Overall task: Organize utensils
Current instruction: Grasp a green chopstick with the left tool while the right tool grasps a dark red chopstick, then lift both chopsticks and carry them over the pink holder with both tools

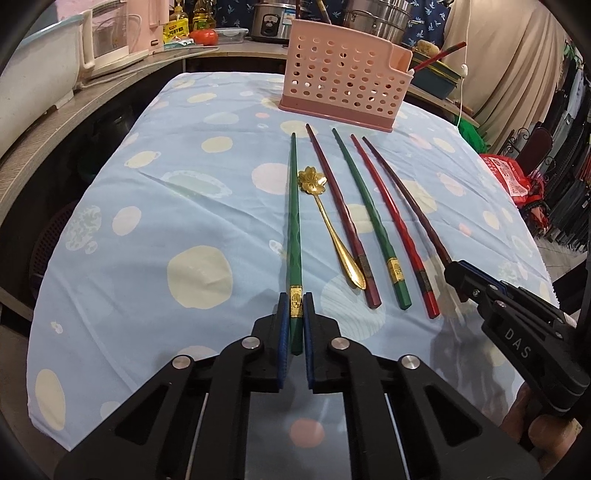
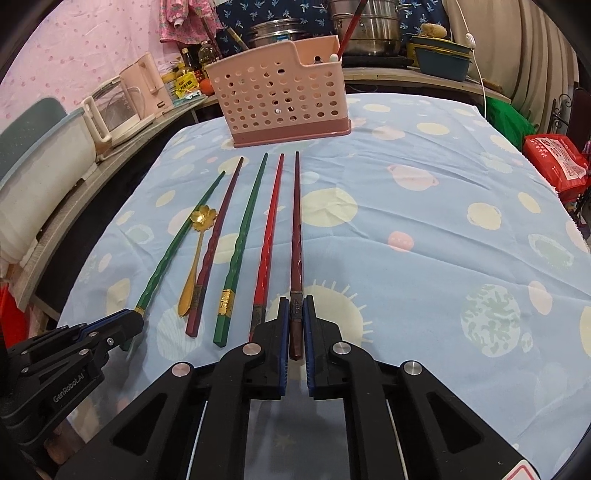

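Five chopsticks and a gold flower spoon (image 1: 325, 218) lie in a row on the blue spotted tablecloth (image 1: 147, 229). My left gripper (image 1: 296, 299) is shut on the thick end of the leftmost green chopstick (image 1: 294, 221). My right gripper (image 2: 295, 302) is shut on the thick end of the rightmost dark brown chopstick (image 2: 296, 229). Between them lie a maroon chopstick (image 1: 340, 210), a second green chopstick (image 1: 369, 210) and a red chopstick (image 1: 391, 218). A pink perforated utensil holder (image 1: 343, 77) stands upright beyond the chopstick tips.
A counter (image 1: 55, 122) runs along the left with a white tub (image 1: 33, 81), a pink kettle (image 2: 144, 85), bottles and a tomato. Steel pots (image 2: 362, 26) and a teal basin (image 2: 443, 55) stand behind the holder. A red bag (image 2: 554, 162) sits off the table's right edge.
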`<state>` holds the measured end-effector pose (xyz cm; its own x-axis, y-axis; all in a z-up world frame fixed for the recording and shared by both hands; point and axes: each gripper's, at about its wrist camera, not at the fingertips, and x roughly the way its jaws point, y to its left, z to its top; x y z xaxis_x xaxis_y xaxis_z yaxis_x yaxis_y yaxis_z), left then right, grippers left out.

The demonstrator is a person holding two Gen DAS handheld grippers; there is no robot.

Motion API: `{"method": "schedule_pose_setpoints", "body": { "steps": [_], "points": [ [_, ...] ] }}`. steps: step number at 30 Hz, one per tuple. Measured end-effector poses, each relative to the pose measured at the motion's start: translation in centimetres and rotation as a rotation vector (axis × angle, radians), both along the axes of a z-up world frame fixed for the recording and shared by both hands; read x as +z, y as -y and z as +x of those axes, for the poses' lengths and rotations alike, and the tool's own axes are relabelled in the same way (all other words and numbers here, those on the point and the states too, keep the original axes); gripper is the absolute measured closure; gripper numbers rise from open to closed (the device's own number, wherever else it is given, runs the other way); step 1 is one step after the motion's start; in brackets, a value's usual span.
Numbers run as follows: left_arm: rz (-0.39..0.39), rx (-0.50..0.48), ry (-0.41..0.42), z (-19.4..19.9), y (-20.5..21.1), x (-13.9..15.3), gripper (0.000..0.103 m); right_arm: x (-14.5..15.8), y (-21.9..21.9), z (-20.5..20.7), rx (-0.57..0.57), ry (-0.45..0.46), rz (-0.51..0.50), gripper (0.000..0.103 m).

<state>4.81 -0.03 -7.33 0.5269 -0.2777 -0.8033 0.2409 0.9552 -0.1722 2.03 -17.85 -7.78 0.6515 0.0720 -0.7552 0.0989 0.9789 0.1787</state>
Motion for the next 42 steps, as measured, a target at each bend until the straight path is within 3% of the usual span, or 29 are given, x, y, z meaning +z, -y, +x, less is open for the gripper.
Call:
{"method": "schedule_pose_setpoints", "body": {
  "steps": [12, 24, 42],
  "points": [
    [-0.037, 0.007, 0.07, -1.1, -0.8, 4.1, 0.096, 4.5, 1.5, -2.5, -0.026, 0.103, 0.05, 0.096],
    [-0.078, 0.013, 0.219, -0.8, -1.2, 11.2, 0.096, 10.6, 2.6, -3.2, -0.031, 0.235, 0.07, 0.096],
    [-0.086, -0.025, 0.454, 5.6, 2.2, 21.5, 0.096, 20.0, 4.4, 2.8, -0.02, 0.407, 0.009, 0.096]
  ]
}}
